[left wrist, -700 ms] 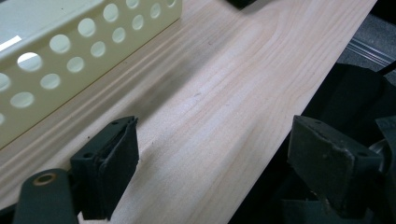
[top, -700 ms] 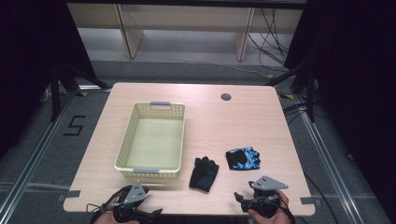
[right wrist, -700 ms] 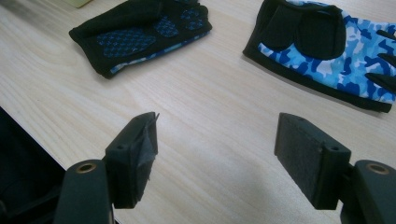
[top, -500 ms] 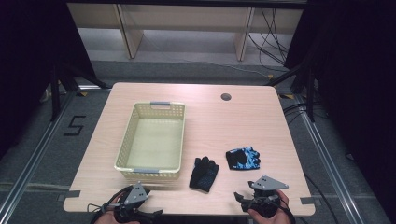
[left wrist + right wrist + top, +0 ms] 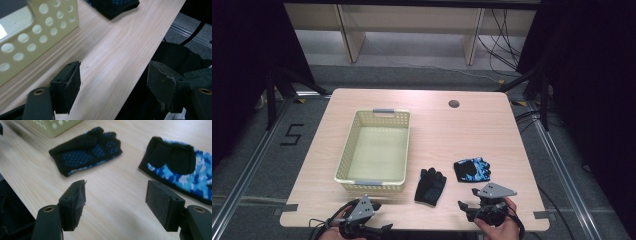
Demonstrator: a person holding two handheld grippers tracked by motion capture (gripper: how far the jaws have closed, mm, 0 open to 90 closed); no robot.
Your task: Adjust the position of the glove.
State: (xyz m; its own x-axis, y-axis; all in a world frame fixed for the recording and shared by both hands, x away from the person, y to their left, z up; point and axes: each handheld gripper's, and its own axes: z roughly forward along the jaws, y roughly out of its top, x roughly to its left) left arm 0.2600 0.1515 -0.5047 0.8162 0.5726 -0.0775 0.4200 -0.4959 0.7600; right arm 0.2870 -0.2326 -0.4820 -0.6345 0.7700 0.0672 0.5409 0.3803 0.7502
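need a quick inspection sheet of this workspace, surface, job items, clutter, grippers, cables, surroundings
surface: light wooden table, round dark grommet near the far edge
job's things: black glove flat at the near edge; blue camouflage glove flat to its right, apart from it; cream perforated basket left of both, nothing inside
clutter: nothing seen
grippers: left gripper open over the near table edge, holding nothing; right gripper open, holding nothing, aimed between the two gloves
cables: black cables on the floor beyond the table; one trails from each gripper
surroundings: pale shelf unit behind, dark curtains at both sides, floor marking 5 on the left
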